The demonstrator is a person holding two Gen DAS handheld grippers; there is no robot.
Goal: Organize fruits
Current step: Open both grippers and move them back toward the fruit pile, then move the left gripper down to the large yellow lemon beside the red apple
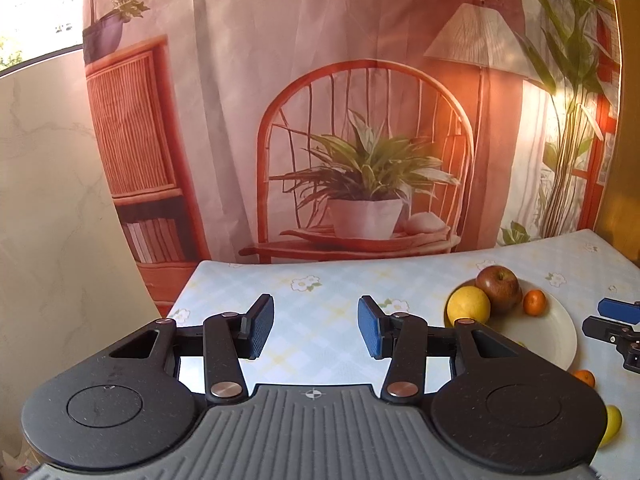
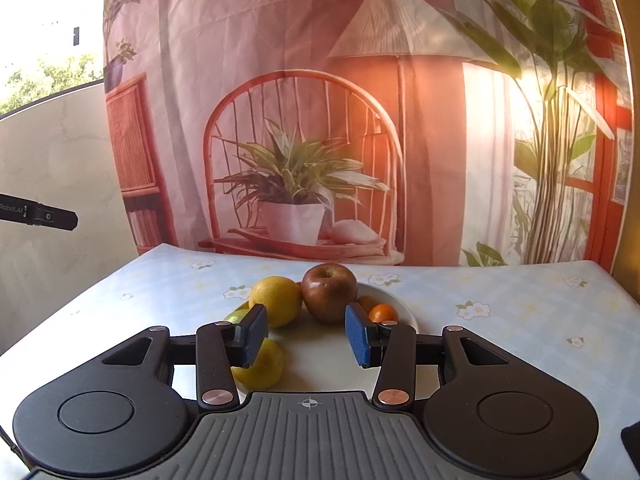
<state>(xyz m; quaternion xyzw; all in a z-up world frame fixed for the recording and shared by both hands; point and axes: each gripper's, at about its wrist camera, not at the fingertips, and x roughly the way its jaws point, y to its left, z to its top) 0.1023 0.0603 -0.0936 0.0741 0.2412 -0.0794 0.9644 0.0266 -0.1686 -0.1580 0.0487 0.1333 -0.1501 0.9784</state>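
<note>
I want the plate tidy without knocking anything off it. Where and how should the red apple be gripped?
Grip the red apple across its widest middle, pads on its two bare sides, coming down from above the stem dimple. It sits upright on the white plate with a yellow fruit close on one side, so a level approach by the right hand-held gripper would likely nudge its neighbours.

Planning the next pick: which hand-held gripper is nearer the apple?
Right. The right hand-held gripper hovers at the plate, facing the apple; the left hand-held gripper is off to the apple's left over bare tablecloth.
</note>
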